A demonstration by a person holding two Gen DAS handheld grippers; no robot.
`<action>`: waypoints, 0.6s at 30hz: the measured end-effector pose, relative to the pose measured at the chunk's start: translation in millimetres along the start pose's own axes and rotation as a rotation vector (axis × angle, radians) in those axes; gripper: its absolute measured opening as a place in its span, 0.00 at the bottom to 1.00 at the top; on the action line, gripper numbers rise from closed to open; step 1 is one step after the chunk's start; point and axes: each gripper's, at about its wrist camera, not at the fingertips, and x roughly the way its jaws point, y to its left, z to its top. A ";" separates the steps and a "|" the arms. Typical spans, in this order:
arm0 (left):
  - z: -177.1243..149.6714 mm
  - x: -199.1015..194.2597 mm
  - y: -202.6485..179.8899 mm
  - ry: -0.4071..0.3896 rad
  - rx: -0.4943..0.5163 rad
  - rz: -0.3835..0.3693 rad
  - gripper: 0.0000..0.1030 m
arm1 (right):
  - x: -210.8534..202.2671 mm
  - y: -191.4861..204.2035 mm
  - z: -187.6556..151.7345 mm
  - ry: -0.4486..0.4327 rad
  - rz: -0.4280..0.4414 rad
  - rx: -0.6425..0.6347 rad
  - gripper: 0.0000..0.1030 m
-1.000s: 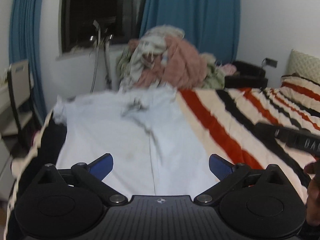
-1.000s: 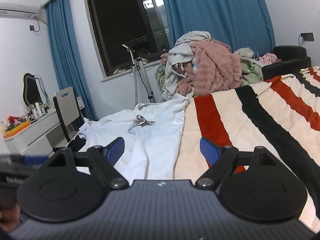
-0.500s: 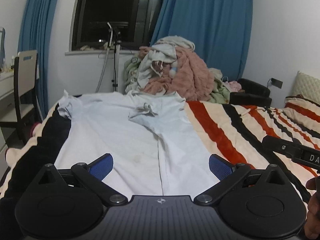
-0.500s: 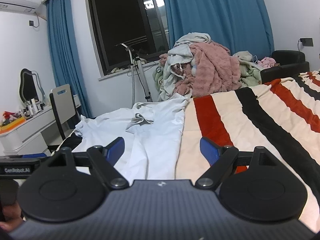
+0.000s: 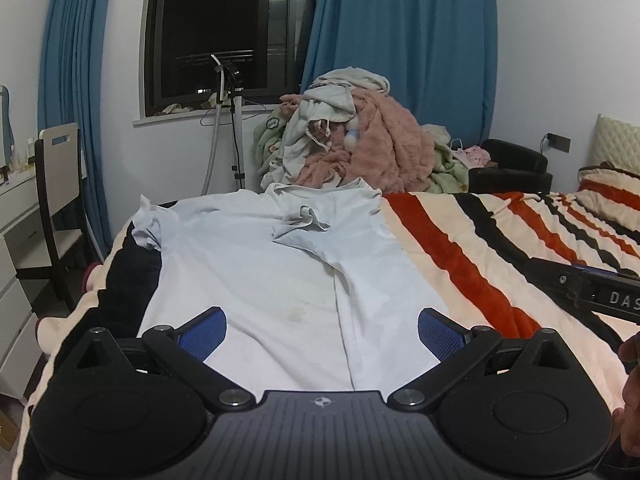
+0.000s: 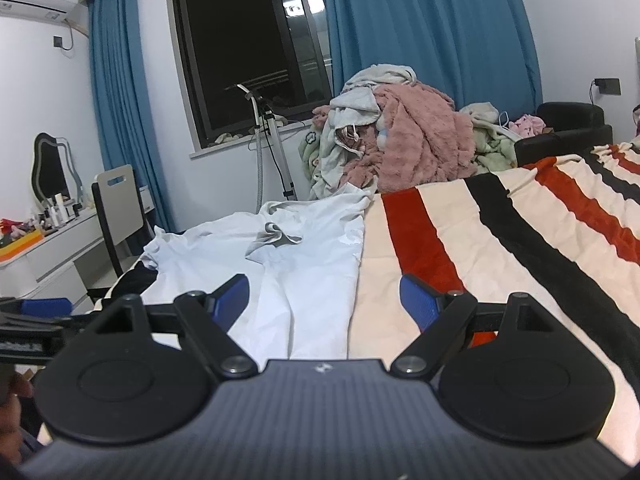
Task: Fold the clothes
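The left claw [image 5: 322,330] hovers released above the near hem of the white T-shirt [image 5: 280,272], blue pads spread wide, likely lined up for a first pinch. The shirt lies spread along the left part of the striped bed [image 5: 460,248], collar toward the far clothes pile [image 5: 352,140], so both claws can reach its edges. One sleeve [image 5: 304,224] is crumpled on the chest, a faint yellowish stain marks the lower front, and a seam runs down it. The right claw [image 6: 324,300], also released and empty, sits over the shirt's right edge.
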 end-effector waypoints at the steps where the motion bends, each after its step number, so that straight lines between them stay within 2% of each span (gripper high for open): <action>1: 0.6 -1.8 2.6 0.000 -0.005 0.000 1.00 | 1.2 0.5 -0.5 0.001 -0.006 -0.002 0.81; 8: 2.6 -7.2 34.9 0.060 -0.135 -0.075 1.00 | 35.9 9.6 2.4 0.038 -0.031 0.036 0.81; 11: 5.1 -10.4 45.4 0.047 -0.144 -0.029 1.00 | 58.3 18.3 4.9 0.056 -0.015 0.022 0.81; 14: 8.7 -17.6 62.9 0.004 -0.176 0.027 1.00 | 91.0 34.3 12.5 0.098 0.042 -0.024 0.81; 18: 8.9 -25.9 95.2 -0.080 -0.248 0.126 1.00 | 157.2 74.5 23.7 0.153 0.177 -0.087 0.82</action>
